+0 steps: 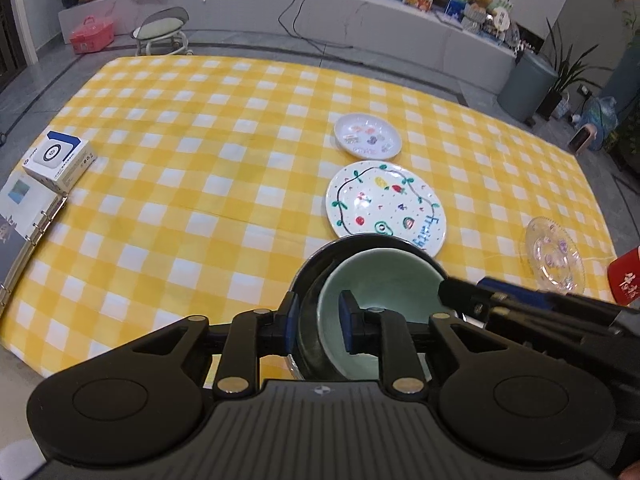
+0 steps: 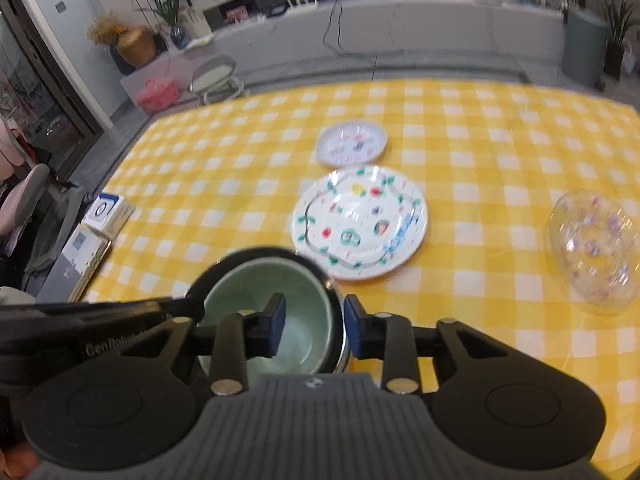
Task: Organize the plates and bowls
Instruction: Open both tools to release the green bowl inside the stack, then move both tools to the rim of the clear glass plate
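Note:
A pale green bowl (image 1: 384,276) sits nested inside a larger dark bowl (image 1: 316,264) with a metal rim, at the near edge of the yellow checked table (image 1: 200,160). My left gripper (image 1: 320,322) straddles the left rims, one pad outside the dark bowl, one inside the green bowl, jaws apart and not pressing. My right gripper (image 2: 314,326) straddles the right rims of the green bowl (image 2: 280,280) and dark bowl (image 2: 240,258) the same way, open. Beyond lie a large painted plate (image 1: 386,208), a small plate (image 1: 367,136) and a clear glass plate (image 1: 554,256).
A white box (image 1: 56,160) and a ring binder (image 1: 24,216) lie at the table's left edge. A red object with white characters (image 1: 624,276) shows at the far right. Beyond the table stand a stool (image 1: 162,32) and a low ledge.

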`<action>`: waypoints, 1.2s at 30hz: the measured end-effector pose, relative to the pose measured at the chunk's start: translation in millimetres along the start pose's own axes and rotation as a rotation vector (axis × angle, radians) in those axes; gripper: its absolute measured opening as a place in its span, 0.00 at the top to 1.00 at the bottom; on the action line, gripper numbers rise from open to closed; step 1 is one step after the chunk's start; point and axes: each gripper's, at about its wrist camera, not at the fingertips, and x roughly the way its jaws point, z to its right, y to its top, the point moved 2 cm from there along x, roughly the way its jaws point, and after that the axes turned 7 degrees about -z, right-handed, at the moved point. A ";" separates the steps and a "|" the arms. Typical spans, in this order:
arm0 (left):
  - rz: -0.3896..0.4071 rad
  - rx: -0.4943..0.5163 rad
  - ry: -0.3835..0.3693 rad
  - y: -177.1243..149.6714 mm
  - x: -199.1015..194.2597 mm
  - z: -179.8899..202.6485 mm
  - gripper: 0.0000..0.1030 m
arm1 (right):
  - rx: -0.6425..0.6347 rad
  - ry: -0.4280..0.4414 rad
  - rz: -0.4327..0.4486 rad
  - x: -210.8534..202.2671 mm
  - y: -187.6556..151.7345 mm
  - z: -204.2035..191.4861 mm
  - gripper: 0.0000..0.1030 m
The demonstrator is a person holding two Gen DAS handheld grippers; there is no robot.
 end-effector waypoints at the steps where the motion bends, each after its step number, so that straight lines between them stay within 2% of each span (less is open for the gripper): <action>1: 0.012 -0.007 -0.004 -1.3 -1.3 -0.1 0.74 | -0.002 0.000 0.014 -3.6 0.2 0.9 0.68; 5: 0.062 -0.035 -0.030 -8.4 -7.2 2.3 0.70 | -0.009 -0.014 0.070 -16.2 -1.6 7.5 0.67; 9: 0.104 -0.002 -0.045 -16.3 -12.6 18.2 0.69 | -0.010 -0.041 0.109 -24.0 -8.2 21.9 0.67; 14: 0.153 0.042 -0.135 -21.5 -19.0 46.5 0.68 | 0.012 -0.046 0.127 -29.6 -19.3 47.5 0.66; 17: 0.168 0.063 -0.162 -22.7 -17.3 65.8 0.67 | 0.022 -0.061 0.133 -31.5 -26.0 65.9 0.65; 26: 0.163 0.119 -0.209 -35.0 7.8 129.1 0.67 | 0.013 -0.129 0.144 -21.5 -42.6 130.8 0.61; 28: 0.166 0.119 -0.218 -36.3 15.6 140.9 0.66 | -0.021 -0.165 0.166 -19.0 -44.7 143.0 0.54; 30: 0.166 0.108 -0.242 -36.4 24.9 150.5 0.65 | -0.043 -0.191 0.190 -15.8 -45.5 154.2 0.51; 34: 0.171 0.090 -0.272 -35.2 44.3 166.5 0.65 | -0.001 -0.189 0.197 -8.0 -44.1 182.5 0.51; 36: 0.175 0.081 -0.276 -33.5 54.5 171.3 0.65 | 0.024 -0.157 0.210 -5.3 -43.7 198.4 0.52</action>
